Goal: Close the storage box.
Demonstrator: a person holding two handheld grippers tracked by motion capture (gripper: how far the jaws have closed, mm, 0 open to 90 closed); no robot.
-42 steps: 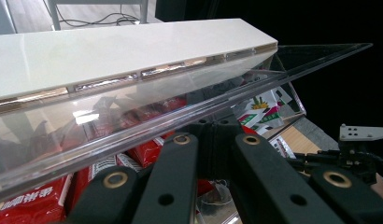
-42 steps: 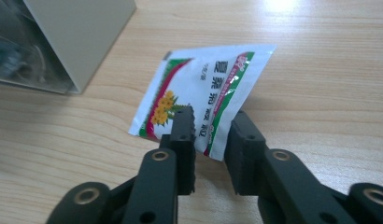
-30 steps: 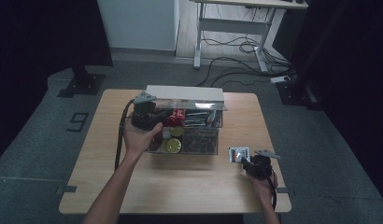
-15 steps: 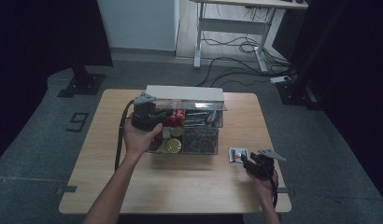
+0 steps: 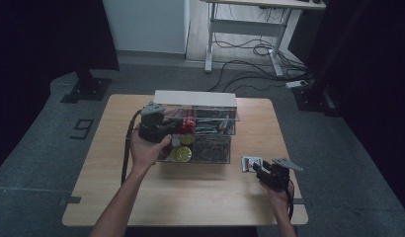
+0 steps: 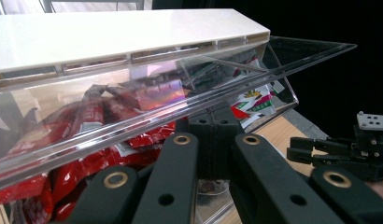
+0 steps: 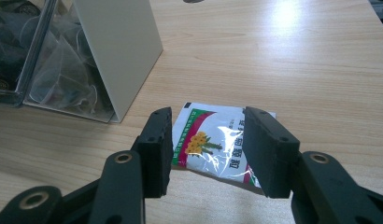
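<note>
two tongs: right [image 7: 208, 154] astride sachet [image 7: 213, 144], gapped; left [image 6: 213, 140] shut under clear lid [image 6: 180, 112].

Worktop [image 7: 297, 60]: pale wood, fine straight grain, smooth, soft sheen under light.
Organiser box [image 5: 210, 143]: clear hard plastic, glossy, reflective; lid panel [image 6: 110, 35] opaque cream plastic, smooth satin.
Sachet [image 7: 213, 144]: glossy printed foil-like film, crinkled, glare spots.
Red packets [image 6: 87, 140]: shiny film.
Right claw [image 7: 206, 149], left claw [image 6: 213, 154]: matt black plastic, brass-coloured metal rivets.
</note>
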